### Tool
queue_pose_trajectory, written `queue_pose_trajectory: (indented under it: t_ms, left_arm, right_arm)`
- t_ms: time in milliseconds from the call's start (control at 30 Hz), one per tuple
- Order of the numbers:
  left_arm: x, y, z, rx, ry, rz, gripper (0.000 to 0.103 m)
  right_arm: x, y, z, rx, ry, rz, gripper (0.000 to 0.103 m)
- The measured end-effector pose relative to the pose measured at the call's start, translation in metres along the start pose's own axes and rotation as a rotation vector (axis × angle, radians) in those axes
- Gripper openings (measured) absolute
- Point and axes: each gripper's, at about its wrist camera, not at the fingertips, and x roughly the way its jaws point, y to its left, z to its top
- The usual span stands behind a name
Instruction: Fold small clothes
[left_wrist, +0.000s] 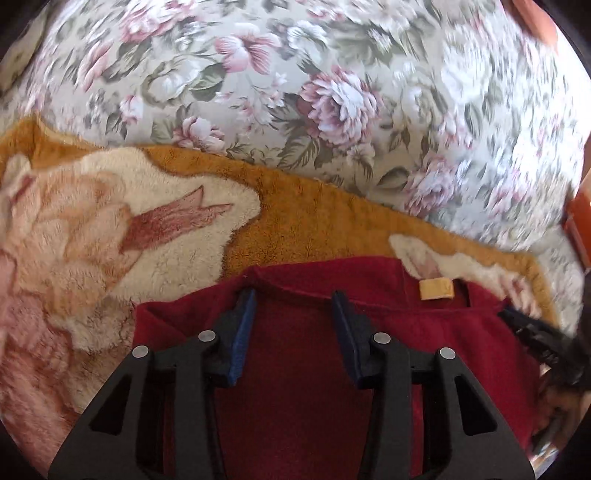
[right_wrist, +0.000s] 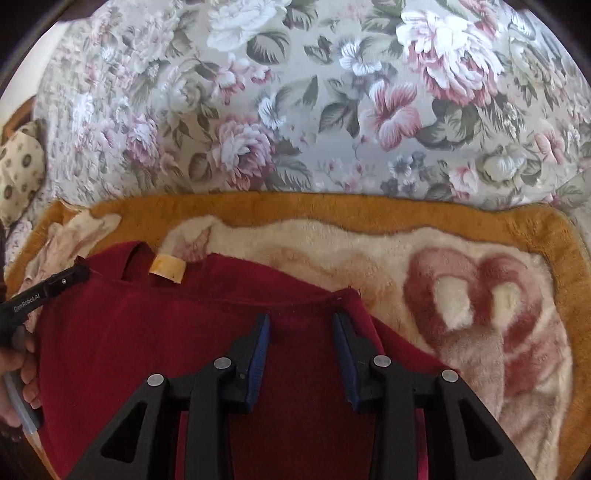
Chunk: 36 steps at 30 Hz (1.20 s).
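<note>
Floral sheet, red garment under both parted claws, left claw, right claw, hand only in right view.

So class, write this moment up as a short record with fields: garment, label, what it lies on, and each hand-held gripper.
garment: dark red top, spread flat, neckline facing away
label: tan tag at the neckline
surface: plush orange-bordered blanket over a floral sheet
left hand-held gripper: jaws apart at the top's left shoulder edge, nothing pinched
right hand-held gripper: jaws apart at the right shoulder edge, nothing pinched
</note>
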Motion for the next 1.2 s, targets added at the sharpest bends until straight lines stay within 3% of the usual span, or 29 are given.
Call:
queue_pose_trajectory:
  t_ms: [133,467,567,600,667,733,767,867,933,967,1000,1033,1133,1200]
  left_arm:
    - [-0.001,0.015,0.002,-0.089,-0.014,-0.068,0.041]
    - [0.004,-0.001,0.005,-0.031,-0.015,0.012,0.041]
    - [0.003,-0.009,0.012,0.012,0.034,0.045,0.042]
    - [-0.003,-0.014,0.016,0.030,0.066,0.058,0.042]
    - [-0.025,-0.022,0.017,0.023,0.045,0.044,0.042]
    - [-0.055,-0.036,0.009,0.024,-0.007,0.002,0.046]
    - [-0.067,-0.045,0.000,0.024,-0.016,-0.024,0.054]
    - [-0.071,-0.065,-0.034,0.030,0.024,-0.064,0.056]
    - [-0.044,-0.066,-0.054,0.037,0.103,-0.038,0.055]
    - [-0.041,-0.066,-0.057,0.063,0.076,-0.030,0.056]
    - [-0.042,-0.070,-0.058,0.101,0.042,-0.019,0.056]
    - [-0.041,-0.072,-0.055,0.120,0.059,-0.011,0.056]
    - [-0.065,-0.058,-0.048,0.051,0.049,-0.061,0.056]
    - [-0.096,-0.044,-0.054,0.025,-0.004,-0.074,0.056]
  right_arm:
    - [0.004,0.003,-0.003,-0.007,-0.022,-0.014,0.034]
    - [0.003,0.002,-0.003,0.018,-0.043,0.018,0.035]
    - [-0.002,-0.002,0.001,0.041,-0.024,0.056,0.034]
    - [-0.007,-0.002,0.005,0.035,0.003,0.042,0.034]
    - [-0.034,0.010,0.009,0.011,-0.012,-0.041,0.034]
    - [-0.061,0.029,0.004,-0.034,-0.081,0.011,0.036]
    - [-0.070,0.039,0.000,-0.053,-0.097,0.041,0.036]
    - [-0.070,0.071,-0.015,-0.098,-0.063,0.103,0.036]
    - [-0.049,0.090,-0.027,-0.142,-0.002,0.068,0.036]
    - [-0.034,0.094,-0.033,-0.160,0.036,0.019,0.037]
    - [-0.027,0.095,-0.038,-0.159,0.030,0.003,0.037]
    - [-0.031,0.093,-0.040,-0.138,-0.017,0.006,0.037]
    - [-0.045,0.091,-0.035,-0.085,0.015,0.009,0.037]
    - [-0.079,0.093,-0.042,-0.058,-0.075,0.027,0.037]
